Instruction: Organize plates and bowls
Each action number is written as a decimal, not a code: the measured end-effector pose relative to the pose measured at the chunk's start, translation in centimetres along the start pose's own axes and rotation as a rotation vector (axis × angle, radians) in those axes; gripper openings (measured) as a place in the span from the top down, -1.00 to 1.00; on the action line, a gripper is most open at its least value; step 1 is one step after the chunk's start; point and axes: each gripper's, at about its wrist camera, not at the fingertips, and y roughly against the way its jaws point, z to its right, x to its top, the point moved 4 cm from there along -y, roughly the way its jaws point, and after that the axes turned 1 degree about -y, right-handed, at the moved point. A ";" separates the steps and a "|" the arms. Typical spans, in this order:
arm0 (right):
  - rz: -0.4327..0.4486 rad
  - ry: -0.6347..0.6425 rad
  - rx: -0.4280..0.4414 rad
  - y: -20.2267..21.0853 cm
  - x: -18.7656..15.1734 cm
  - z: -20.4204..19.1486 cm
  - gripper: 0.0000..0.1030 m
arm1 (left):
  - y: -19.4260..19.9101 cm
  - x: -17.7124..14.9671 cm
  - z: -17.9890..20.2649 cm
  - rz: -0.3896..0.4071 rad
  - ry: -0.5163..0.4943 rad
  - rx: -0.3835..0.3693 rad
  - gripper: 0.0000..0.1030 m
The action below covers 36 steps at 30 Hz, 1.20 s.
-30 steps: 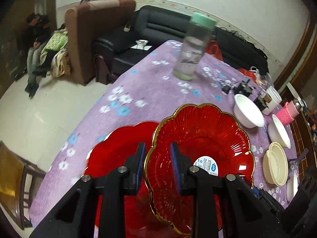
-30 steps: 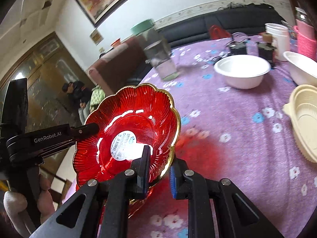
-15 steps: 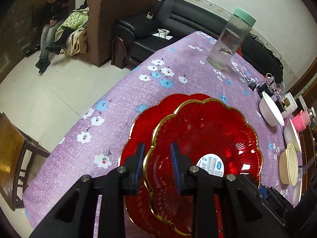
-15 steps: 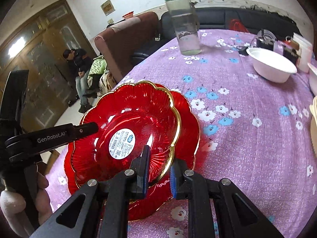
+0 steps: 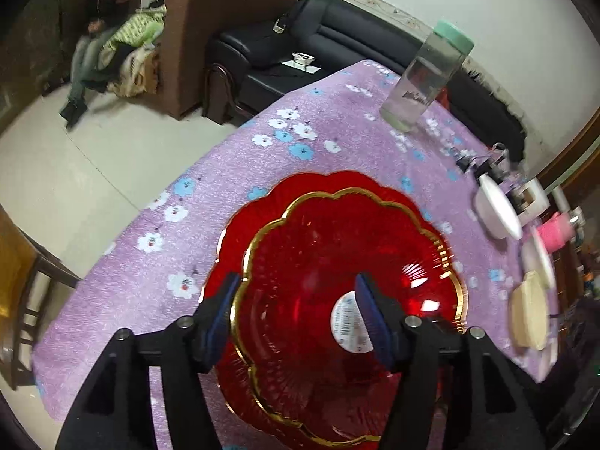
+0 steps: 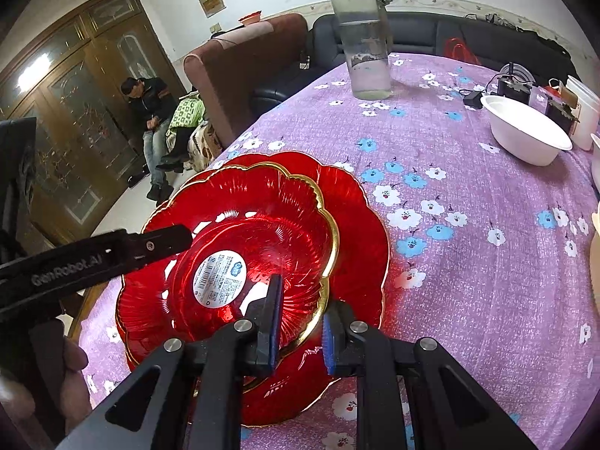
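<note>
Left gripper (image 5: pixel 296 300) is standing with its jaws apart; they have just been opening, and the near rim of the upper red dish (image 5: pixel 348 300) is lying between the blue pads without either pad pressing on it. Right gripper (image 6: pixel 300 322) is standing narrow, its pads clamping the gold-edged rim of that same dish on the opposite side.

Step in hand, as I judge it: stacking. The upper red dish is sitting nested on the lower red plate (image 6: pixel 360 232), near the table's corner on the purple flowered cloth (image 6: pixel 468 262). Release is half done: one side freed, one side gripped.

Next move, as I judge it: the right pads need opening, then both tools need backing off along the rim line so that no pad is dragging the dish sideways off its seat.

Materials:
- Both red pieces are looking like translucent pressed glass or hard plastic, glossy, with radial ribs, scalloped flower outline and gold trim. Slick on slick, so likely prone to sliding.
- A round white label (image 6: pixel 219 279) is sitting in the centre of the upper dish.
- White bowl (image 6: pixel 525 135) is matte, smooth and deep, standing well apart; a cream bowl (image 5: pixel 528 315) is lying further along the table.
- Clear bottle (image 6: pixel 365 37), green cap, is standing upright beyond the stack.
</note>
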 end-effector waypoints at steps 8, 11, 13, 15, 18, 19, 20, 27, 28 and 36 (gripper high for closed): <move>-0.015 -0.009 0.011 -0.5 0.3 0.1 0.61 | 0.6 0.6 -1.1 -0.002 0.071 -0.143 -0.33; -0.016 -0.006 -0.003 -0.5 0.2 0.0 0.61 | 0.7 0.9 -1.8 -0.020 0.111 -0.216 -0.35; -0.022 -0.004 -0.015 -0.7 0.3 0.0 0.61 | 1.3 1.2 -2.2 0.003 0.109 -0.204 -0.35; -0.021 0.011 -0.039 -0.9 0.3 -0.1 0.67 | 2.4 1.6 -2.4 0.040 0.098 -0.207 -0.36; -0.022 0.014 -0.034 -1.0 0.3 -0.3 0.67 | 4.2 2.1 -2.7 0.101 0.088 -0.186 -0.46; -0.022 0.013 -0.031 -1.1 0.3 -0.4 0.64 | 4.6 2.1 -2.9 0.114 0.089 -0.181 -0.48; -0.017 0.009 -0.030 -1.0 0.3 -0.4 0.63 | 5.0 2.2 -2.8 0.125 0.089 -0.179 -0.48; 0.012 0.010 0.002 -0.4 0.3 -0.9 0.16 | 7.7 1.4 -1.8 0.197 0.045 -0.138 -0.49; 0.019 0.016 0.012 -0.2 0.3 -1.1 0.02 | 8.1 1.3 -1.7 0.207 0.036 -0.133 -0.49; 0.058 0.217 -0.161 0.1 -0.2 -3.5 -0.10 | 11.2 0.1 0.2 0.291 -0.038 -0.100 -0.56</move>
